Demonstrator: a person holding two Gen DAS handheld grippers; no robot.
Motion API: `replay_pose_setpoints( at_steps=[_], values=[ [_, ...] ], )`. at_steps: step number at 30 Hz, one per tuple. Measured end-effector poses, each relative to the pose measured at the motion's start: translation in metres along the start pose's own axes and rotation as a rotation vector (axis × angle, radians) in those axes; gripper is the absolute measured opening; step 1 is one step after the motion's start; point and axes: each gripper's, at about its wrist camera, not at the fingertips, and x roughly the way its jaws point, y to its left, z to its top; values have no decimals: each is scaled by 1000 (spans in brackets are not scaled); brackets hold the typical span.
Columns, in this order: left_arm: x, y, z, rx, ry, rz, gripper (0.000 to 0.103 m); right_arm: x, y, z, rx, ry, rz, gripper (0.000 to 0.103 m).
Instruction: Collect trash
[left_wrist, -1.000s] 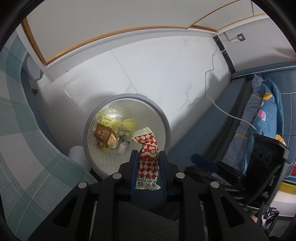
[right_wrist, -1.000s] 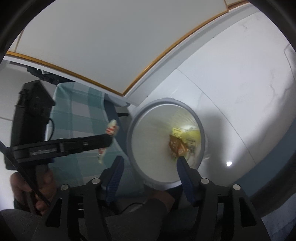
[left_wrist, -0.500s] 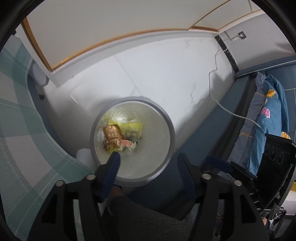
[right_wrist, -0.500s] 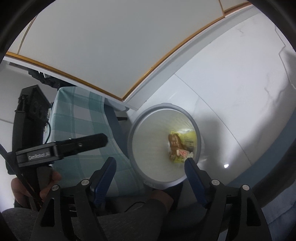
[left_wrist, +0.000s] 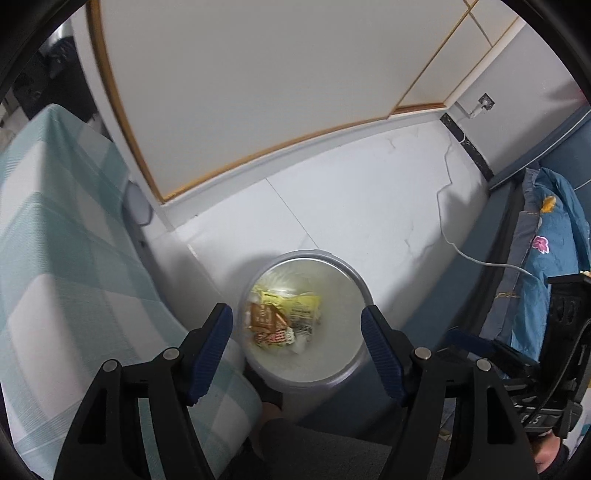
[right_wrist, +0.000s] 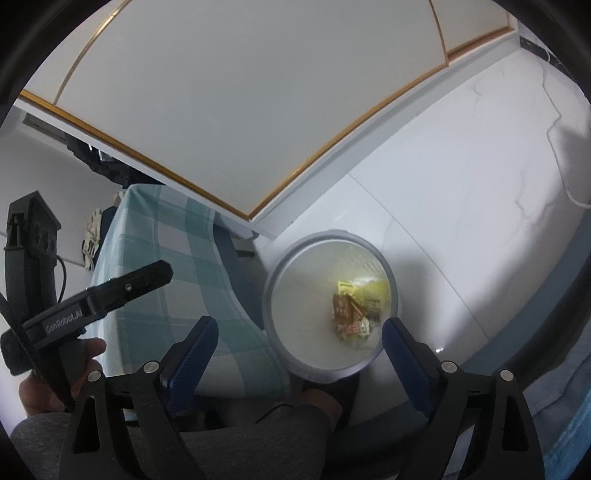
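Note:
A round grey trash bin (left_wrist: 334, 373) stands on the white floor and also shows in the right wrist view (right_wrist: 288, 354). Inside lie a red-and-white checked wrapper (left_wrist: 275, 336), a brown packet (left_wrist: 264, 315) and a yellow packet (left_wrist: 297, 304); the same wrappers (right_wrist: 352, 312) show in the right wrist view. My left gripper (left_wrist: 297, 349) is open and empty, held above the bin. My right gripper (right_wrist: 299, 352) is open and empty, also above the bin. The left gripper's body (right_wrist: 92, 299) shows at the left of the right wrist view.
A table with a green-and-white checked cloth (left_wrist: 55, 266) stands left of the bin, also in the right wrist view (right_wrist: 166, 258). White cabinet doors with gold trim (left_wrist: 258, 92) stand behind. A blue floral cushion (left_wrist: 546, 251) and a white cable (left_wrist: 476, 258) lie to the right.
My left gripper opened and let go of the red-and-white wrapper, which now lies in the bin. Both grippers have risen and pulled back from the bin.

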Motion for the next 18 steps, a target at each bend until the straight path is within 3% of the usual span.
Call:
replay_pose_setpoints(
  at_steps=[18],
  values=[
    [-28, -3, -14, 5, -67, 72, 69, -30, 18, -4, -28, -74, -11, 98]
  ],
)
